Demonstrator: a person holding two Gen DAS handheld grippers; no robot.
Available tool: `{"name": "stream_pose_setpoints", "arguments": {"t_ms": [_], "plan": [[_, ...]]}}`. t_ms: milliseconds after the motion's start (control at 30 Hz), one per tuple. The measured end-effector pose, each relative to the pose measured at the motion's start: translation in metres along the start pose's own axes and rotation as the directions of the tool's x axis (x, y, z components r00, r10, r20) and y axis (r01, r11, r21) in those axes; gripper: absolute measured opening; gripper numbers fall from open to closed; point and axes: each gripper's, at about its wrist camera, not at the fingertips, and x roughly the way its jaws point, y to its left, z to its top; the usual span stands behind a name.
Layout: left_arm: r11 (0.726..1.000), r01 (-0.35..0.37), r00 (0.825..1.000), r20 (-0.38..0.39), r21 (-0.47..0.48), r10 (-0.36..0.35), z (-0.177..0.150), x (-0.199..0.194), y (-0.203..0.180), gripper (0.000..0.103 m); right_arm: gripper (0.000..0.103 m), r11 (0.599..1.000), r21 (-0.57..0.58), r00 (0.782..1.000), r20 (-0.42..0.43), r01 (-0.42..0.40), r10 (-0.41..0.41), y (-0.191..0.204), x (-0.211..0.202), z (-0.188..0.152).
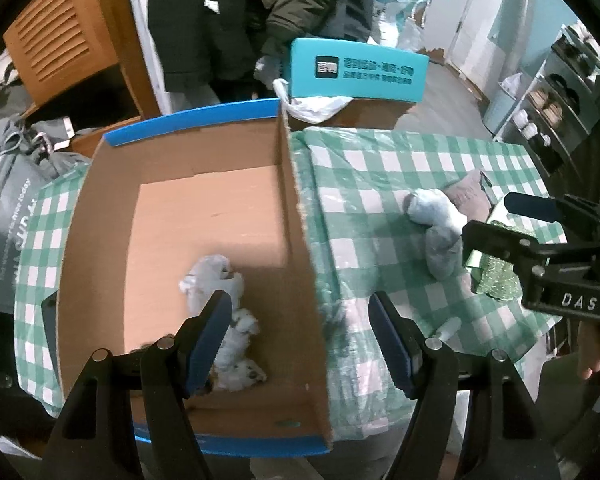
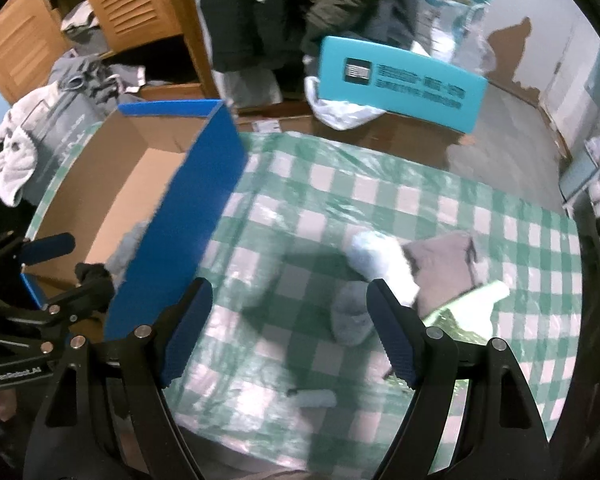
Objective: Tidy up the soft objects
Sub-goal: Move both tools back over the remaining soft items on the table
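A blue-edged cardboard box (image 1: 296, 216) stands on the left of the checked table; it also shows in the right wrist view (image 2: 180, 216). A white fluffy toy (image 1: 236, 344) lies inside it. My left gripper (image 1: 300, 344) is open and empty, straddling the box's right wall. A white-and-grey plush (image 1: 436, 216) lies on the cloth beside a mauve cloth (image 1: 470, 196) and a glittery green item (image 1: 496, 276). My right gripper (image 2: 288, 332) is open and empty above the cloth, left of the plush (image 2: 376, 260); it also shows at the right of the left wrist view (image 1: 488, 220).
The green-checked tablecloth (image 2: 340, 184) covers the table. A small white tube (image 2: 316, 398) lies near the front edge. A teal box (image 1: 360, 70) over a white plastic bag (image 1: 312, 106) sits behind. Hanging coats, a wooden cabinet and a pile of clothes stand at the back left.
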Motion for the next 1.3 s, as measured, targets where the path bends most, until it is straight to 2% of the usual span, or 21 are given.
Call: {"name": "stream_pose_setpoints", "arguments": {"t_ms": [567,733,1300], "plan": [[0.998,0.061,0.997,-0.044,0.027,-0.060,0.015,0.022,-0.052,0.073,0.079,0.993,0.108,0.999,0.004,0.045,-0.045,-0.072,-0.008,-0.024],[0.995,0.089,0.993,-0.080,0.044,-0.086,0.021,0.034,-0.069,0.073,0.079,0.990,0.125,0.998,0.004,0.063,-0.064,-0.090,-0.009,-0.033],[0.985,0.152,0.982,-0.124,0.082,-0.141,0.036,0.067,-0.108,0.073,0.079,0.978,0.196,0.997,-0.028,0.076,-0.071,-0.145,0.003,-0.055]]}}
